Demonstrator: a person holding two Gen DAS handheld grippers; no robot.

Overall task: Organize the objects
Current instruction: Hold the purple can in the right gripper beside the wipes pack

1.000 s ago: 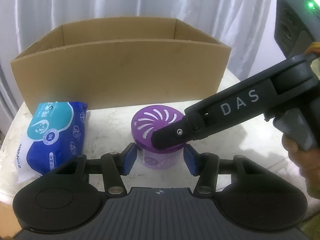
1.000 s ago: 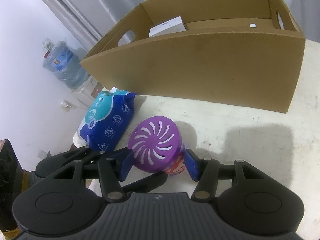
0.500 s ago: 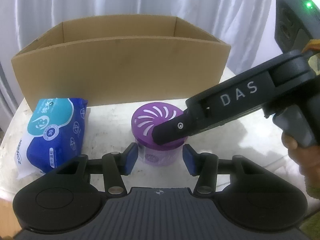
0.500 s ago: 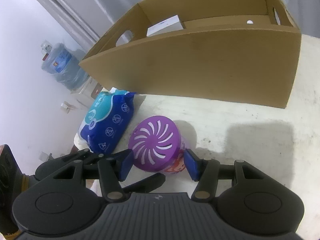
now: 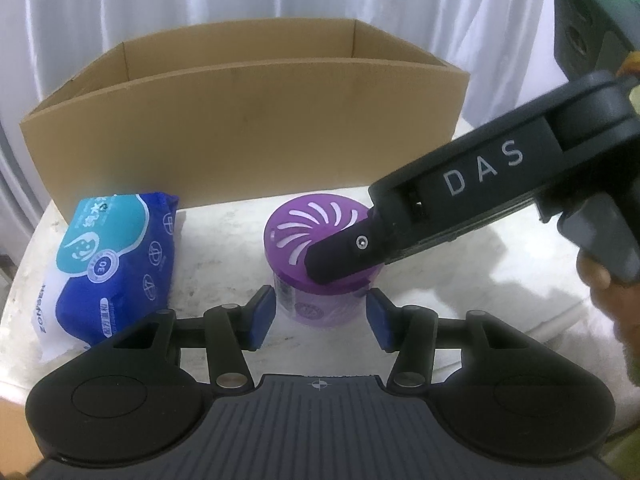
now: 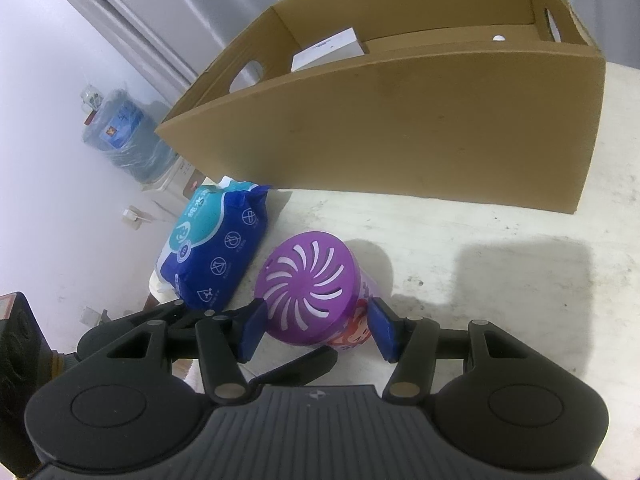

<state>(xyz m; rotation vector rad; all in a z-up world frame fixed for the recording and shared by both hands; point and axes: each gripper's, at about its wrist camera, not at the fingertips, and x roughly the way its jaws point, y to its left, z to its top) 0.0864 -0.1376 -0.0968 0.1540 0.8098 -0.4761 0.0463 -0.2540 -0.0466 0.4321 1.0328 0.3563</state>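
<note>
A purple air-freshener jar [image 6: 316, 292] with a slotted swirl lid stands upright on the white table [image 6: 500, 280], a little in front of the long wall of an open cardboard box [image 6: 400, 120]. The right gripper [image 6: 316, 330] reaches it from the near side, its two blue pads [image 6: 382, 334] set one on each flank of the jar; in its own view both pads look to touch the jar's wall, so it appears clamped on the jar at a part-open width, though the exact contact on the left pad is hard to confirm. In the left wrist view the same tool crosses from the right, a black bar lettered DAS with one finger lying over the jar's lid, held by a hand [image 5: 612, 292] at the frame's edge. The left gripper [image 5: 320, 314] sits low and just short of the jar, jaws part open, its blue pads [image 5: 262, 314] flanking the jar's base with a visible gap on each side, holding nothing. A blue pack of wet wipes [image 5: 108, 260] lies flat on the table to the left of the jar, near it but apart. Inside the box a white carton [image 6: 328, 52] rests against the far wall. Beyond the table's left edge a water bottle [image 6: 120, 132] stands on the floor.
</note>
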